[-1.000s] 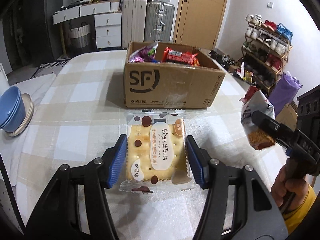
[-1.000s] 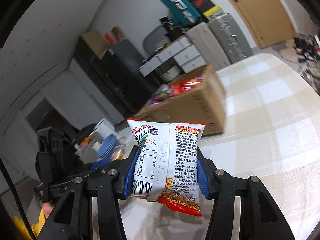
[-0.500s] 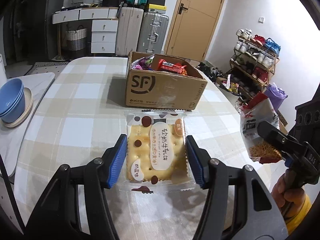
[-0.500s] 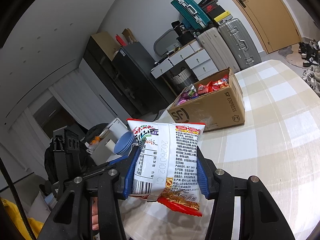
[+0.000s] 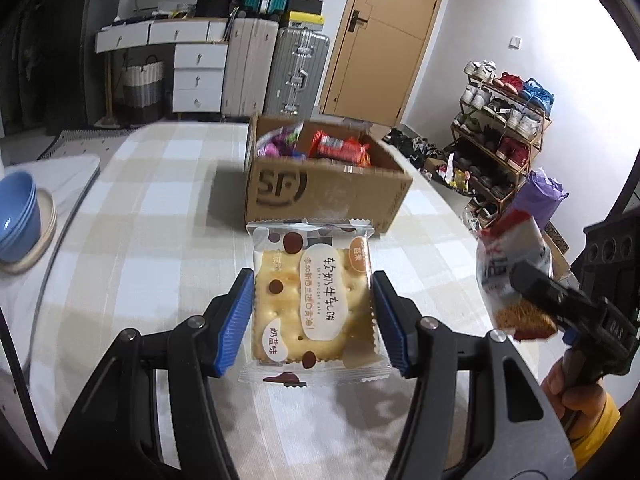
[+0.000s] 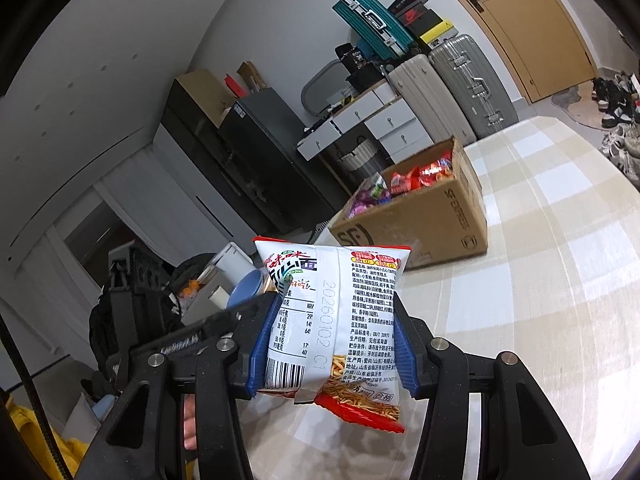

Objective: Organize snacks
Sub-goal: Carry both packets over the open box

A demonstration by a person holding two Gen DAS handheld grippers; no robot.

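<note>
My left gripper is shut on a clear-wrapped cracker packet and holds it above the checked tablecloth. My right gripper is shut on a white and red noodle snack bag, held upright in the air; the bag also shows at the right of the left wrist view. An open cardboard box marked SF stands further back on the table, with red and purple snack packets inside. It also shows in the right wrist view.
Stacked blue bowls sit on a plate at the left on a side surface. Suitcases and white drawers stand behind the table. A shoe rack is at the right, beside the table's edge.
Both grippers, still holding their packets, have drawn back and up from the box, which looks smaller and farther now. The right gripper's view has swung to show more of the table.
</note>
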